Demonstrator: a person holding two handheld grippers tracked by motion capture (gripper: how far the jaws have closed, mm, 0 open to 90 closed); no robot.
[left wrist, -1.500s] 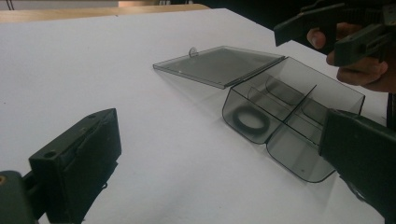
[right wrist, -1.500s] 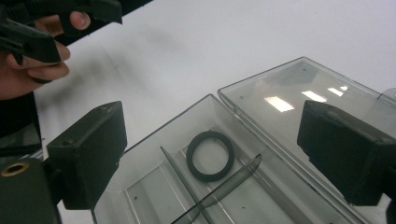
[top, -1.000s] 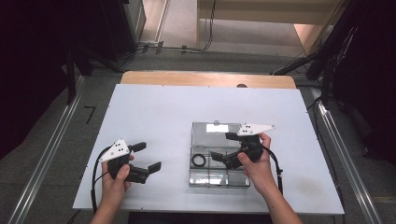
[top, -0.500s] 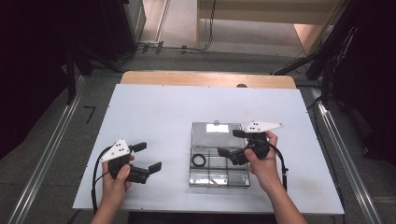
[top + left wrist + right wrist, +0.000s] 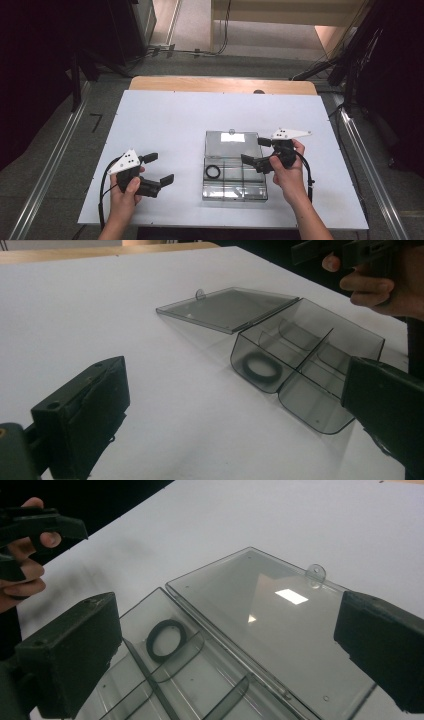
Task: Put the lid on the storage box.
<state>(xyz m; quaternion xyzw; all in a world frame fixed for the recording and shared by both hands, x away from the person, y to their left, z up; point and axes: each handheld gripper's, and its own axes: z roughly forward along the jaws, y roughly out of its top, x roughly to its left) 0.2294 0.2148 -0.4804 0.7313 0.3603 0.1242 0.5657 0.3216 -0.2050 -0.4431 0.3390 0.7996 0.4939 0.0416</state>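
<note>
White tabletop (image 5: 165, 125) carries the clear box (image 5: 235, 172), lid laid flat open, black ring (image 5: 213, 172) in a near-left compartment. Since a second ago the right gripper (image 5: 256, 156) (jaws spread, empty) has backed off the box's right edge, probably done with the lid; the left gripper (image 5: 160, 170) waits spread, well apart.

White tabletop (image 5: 165, 125) is lying bare across far & left parts, so lots of passing room there. Clear smoky plastic compartment box (image 5: 235, 177) is sitting centre-right w/ hinged lid (image 5: 233, 144) folded flat open on far side, so access from above is staying open; inner dividers are splitting it, black rubber ring (image 5: 213, 172) occupying left compartment. Right gripper (image 5: 257, 152) is hovering over box's right edge, partly blocking that side. Left gripper (image 5: 160, 168) is sitting well apart to left, wide gap btw it & box.
</note>
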